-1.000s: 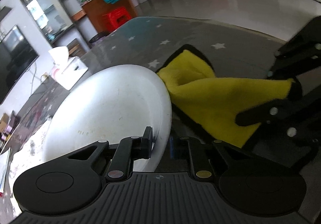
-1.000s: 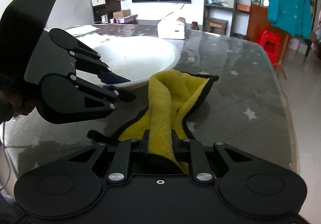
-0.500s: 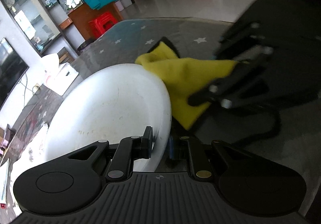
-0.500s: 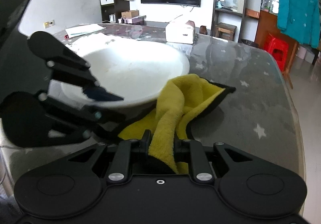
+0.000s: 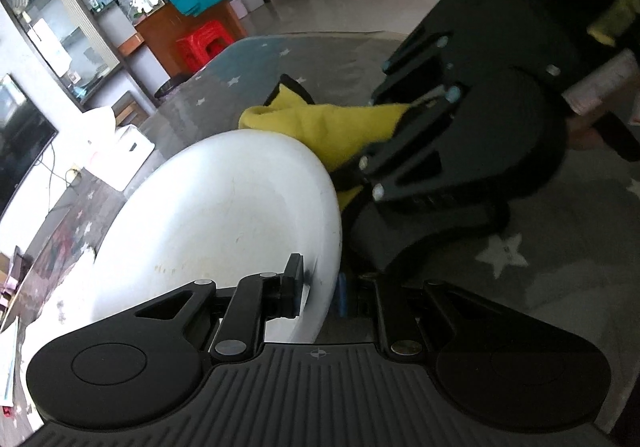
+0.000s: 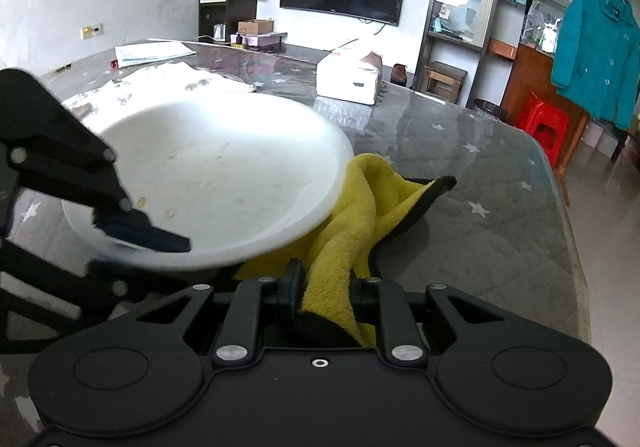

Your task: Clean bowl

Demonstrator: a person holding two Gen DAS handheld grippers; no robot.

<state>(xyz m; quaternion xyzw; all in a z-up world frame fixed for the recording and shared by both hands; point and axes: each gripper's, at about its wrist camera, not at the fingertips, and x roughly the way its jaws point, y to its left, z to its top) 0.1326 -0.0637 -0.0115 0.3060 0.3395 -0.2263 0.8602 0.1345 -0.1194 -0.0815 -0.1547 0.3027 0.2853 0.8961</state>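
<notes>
Left wrist: left claw (image 5: 318, 287) clamped on near rim of bowl (image 5: 224, 215), tilting it off desk (image 5: 520, 247). Right claw (image 5: 366, 167) holds cloth (image 5: 328, 127) just past far rim.

Right wrist: right claw (image 6: 324, 287) pinches cloth (image 6: 352, 215), partly under bowl (image 6: 224, 175). Best: lift cloth over rim, wipe specks inward. Desk edge clear at right; tissue box (image 6: 348, 81) well behind.

The right gripper (image 5: 360, 171) now sits much closer to the bowl (image 5: 224, 223) than a second ago, its dark frame filling far more of the left wrist view. The yellow cloth (image 6: 352, 215) it carries is off the open counter (image 6: 500, 215) and now bunches against the bowl's rim, partly tucked under it. In the right wrist view the bowl looms larger and nearer.
</notes>
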